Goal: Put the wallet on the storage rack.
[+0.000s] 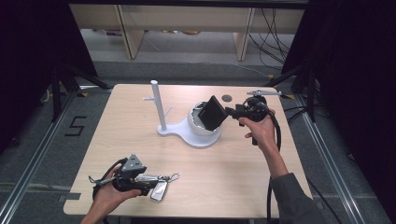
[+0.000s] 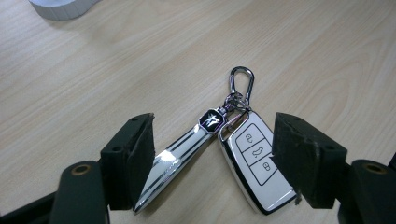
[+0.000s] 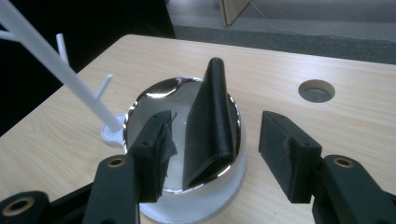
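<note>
Because the black wallet (image 3: pixel 208 126) stands on edge inside the shiny bowl (image 3: pixel 154 95) of the white stand (image 1: pixel 187 133), leaning against the rim rather than lying flat, it looks set down there on purpose, as a pocket-emptying tray is meant to be used. The right gripper (image 3: pixel 215 154) sits just beside it with its jaws parted and no pad pressing the leather, so the wallet rests on its own; the hand (image 1: pixel 259 130) holds the tool level at bowl height, probably so it can draw off without knocking the wallet over. The stand's thin post (image 1: pixel 158 105) with its small pegs rises from the same base, a natural place for something with a clip.

At the near edge of the table (image 1: pixel 233 177) the left gripper (image 2: pixel 215 154) lies low over the key set: a white car key fob (image 2: pixel 259 165), a long chrome tag (image 2: pixel 180 156) and a carabiner clip (image 2: pixel 242 84) joined at one ring. The jaws stand wide with the fob and tag between them, flat on the wood. The right-hand pad seems to lie against the fob's edge, though I cannot tell from this angle whether it truly touches; nothing is clamped. The straddling pose suggests a grip being lined up, likely to carry the keys toward the stand.
</note>
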`<control>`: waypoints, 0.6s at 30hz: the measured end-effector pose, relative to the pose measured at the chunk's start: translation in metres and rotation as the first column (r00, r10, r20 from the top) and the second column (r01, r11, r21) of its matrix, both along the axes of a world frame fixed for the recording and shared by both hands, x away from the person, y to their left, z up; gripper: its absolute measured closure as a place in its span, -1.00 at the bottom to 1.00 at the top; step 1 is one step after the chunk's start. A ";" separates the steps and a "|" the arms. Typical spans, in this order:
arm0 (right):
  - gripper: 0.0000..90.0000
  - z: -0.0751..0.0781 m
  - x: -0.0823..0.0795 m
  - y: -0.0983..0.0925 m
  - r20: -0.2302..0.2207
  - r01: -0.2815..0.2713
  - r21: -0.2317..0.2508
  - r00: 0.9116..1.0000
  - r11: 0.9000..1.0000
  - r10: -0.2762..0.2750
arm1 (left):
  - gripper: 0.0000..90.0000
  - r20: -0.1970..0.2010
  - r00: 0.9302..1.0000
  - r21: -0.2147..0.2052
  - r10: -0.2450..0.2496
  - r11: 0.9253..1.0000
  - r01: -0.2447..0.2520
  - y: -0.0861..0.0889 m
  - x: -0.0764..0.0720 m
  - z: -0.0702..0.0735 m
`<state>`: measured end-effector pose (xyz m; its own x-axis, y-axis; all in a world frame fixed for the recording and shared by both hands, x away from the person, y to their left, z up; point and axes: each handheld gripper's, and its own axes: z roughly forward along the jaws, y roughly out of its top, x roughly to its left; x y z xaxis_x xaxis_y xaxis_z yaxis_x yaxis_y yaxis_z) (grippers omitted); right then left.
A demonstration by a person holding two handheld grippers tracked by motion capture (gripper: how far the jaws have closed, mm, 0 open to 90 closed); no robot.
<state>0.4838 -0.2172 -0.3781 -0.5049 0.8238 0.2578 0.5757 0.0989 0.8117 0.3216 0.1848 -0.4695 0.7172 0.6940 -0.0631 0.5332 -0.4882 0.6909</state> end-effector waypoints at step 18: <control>-0.09 -0.033 -0.052 -0.002 -0.021 -0.089 0.028 0.996 0.996 0.090 | -0.34 -0.003 1.000 0.004 0.008 1.000 -0.008 -0.001 0.001 -0.001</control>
